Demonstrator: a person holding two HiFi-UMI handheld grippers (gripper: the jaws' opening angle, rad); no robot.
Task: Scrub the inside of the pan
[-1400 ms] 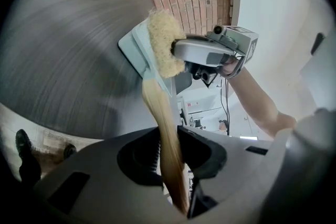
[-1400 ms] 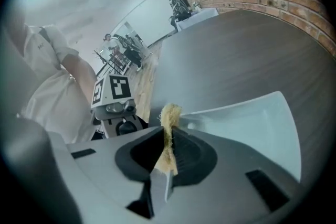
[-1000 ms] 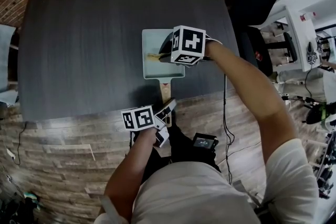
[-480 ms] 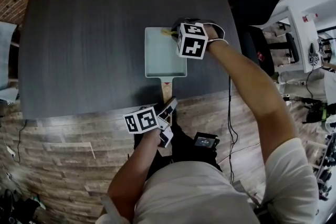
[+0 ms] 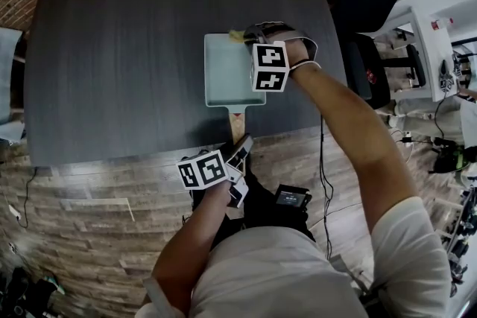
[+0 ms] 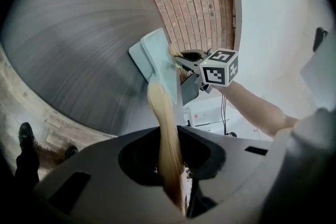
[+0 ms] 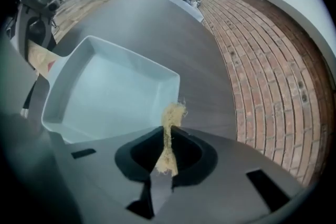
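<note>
Left tongs (image 5: 240, 153) are clamped narrow on the wooden handle (image 6: 164, 128) of the pan (image 5: 227, 71), and right tongs (image 7: 167, 152) pinch a scruffy yellow scrubber (image 7: 172, 115). Pan sits on the dark surface (image 5: 112, 48) near its front edge, handle poking off. Scrubber's up at the far right corner by the rim, so I'd drop it onto the pan's bottom, press firm, overlap strokes into the corners and keep that handle pinned. No brand or readable writing that I can see.

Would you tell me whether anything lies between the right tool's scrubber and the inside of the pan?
Nothing visible does: the pan is bare inside, and the scrubber pinched in the right tool sits at its corner rim.
</note>
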